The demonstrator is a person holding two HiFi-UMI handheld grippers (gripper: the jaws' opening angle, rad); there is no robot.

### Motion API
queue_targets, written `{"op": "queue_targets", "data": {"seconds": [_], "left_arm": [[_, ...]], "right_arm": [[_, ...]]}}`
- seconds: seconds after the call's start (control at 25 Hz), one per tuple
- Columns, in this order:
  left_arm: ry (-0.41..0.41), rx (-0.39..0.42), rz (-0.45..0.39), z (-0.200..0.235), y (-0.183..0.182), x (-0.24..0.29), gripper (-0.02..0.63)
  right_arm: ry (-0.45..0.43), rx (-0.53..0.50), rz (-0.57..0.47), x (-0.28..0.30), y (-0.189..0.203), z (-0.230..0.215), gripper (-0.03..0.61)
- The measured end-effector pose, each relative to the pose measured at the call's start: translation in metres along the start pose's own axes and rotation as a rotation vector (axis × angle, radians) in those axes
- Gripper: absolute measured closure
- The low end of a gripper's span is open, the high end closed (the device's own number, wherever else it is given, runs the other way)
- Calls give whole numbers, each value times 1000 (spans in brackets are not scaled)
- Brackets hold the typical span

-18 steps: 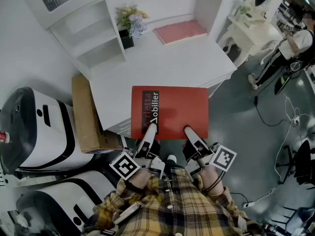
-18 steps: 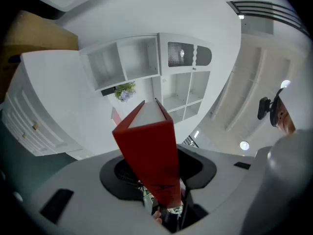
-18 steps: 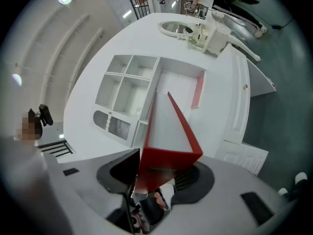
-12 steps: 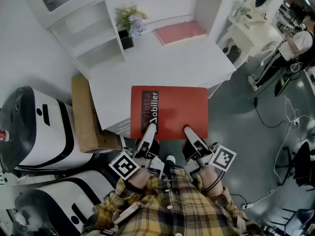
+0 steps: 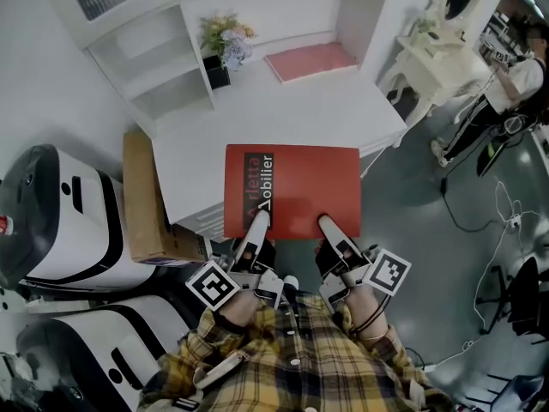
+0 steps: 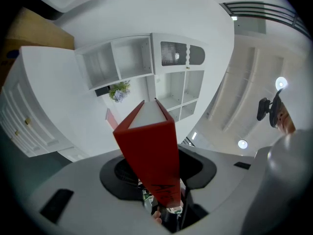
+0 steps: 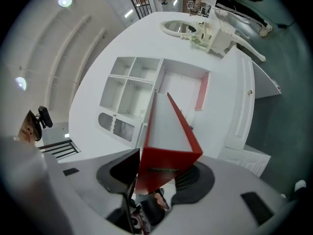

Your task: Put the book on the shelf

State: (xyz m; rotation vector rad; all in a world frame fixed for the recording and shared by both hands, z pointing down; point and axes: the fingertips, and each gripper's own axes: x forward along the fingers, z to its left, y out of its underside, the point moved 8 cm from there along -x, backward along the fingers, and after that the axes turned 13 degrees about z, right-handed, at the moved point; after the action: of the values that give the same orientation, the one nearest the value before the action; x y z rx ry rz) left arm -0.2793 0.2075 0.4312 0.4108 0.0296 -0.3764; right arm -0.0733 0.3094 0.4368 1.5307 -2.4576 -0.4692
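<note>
A large red book (image 5: 300,187) with dark lettering on its cover is held flat over the near edge of the white desk (image 5: 283,110). My left gripper (image 5: 257,223) is shut on the book's near edge at the left, and my right gripper (image 5: 329,225) is shut on it at the right. In the left gripper view the red book (image 6: 151,151) runs away between the jaws towards the white shelf unit (image 6: 132,58). The right gripper view shows the book (image 7: 168,146) clamped in the same way. The shelf's open compartments (image 5: 163,67) stand at the back left of the desk.
A vase of flowers (image 5: 225,41) and a pink mat (image 5: 309,60) sit at the back of the desk. A cardboard box (image 5: 141,200) leans at the desk's left side, beside white-and-black machines (image 5: 60,221). A white vanity table (image 5: 429,50) and a person (image 5: 515,75) are at the right.
The book and both grippers have shifted slightly forward towards the desk. Both grips are unchanged.
</note>
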Motion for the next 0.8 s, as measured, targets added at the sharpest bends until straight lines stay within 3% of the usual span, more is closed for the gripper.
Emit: {"op": "queue_targets", "data": {"seconds": [0.4,0.8], "left_arm": [[-5,23,-31,-5,4,17,423],[-8,38,-50,14,-30,58,423]], "right_arm": [[-36,8,18,-2,-19,-7,374],[-53,8,37,36,-63,-26,374]]}}
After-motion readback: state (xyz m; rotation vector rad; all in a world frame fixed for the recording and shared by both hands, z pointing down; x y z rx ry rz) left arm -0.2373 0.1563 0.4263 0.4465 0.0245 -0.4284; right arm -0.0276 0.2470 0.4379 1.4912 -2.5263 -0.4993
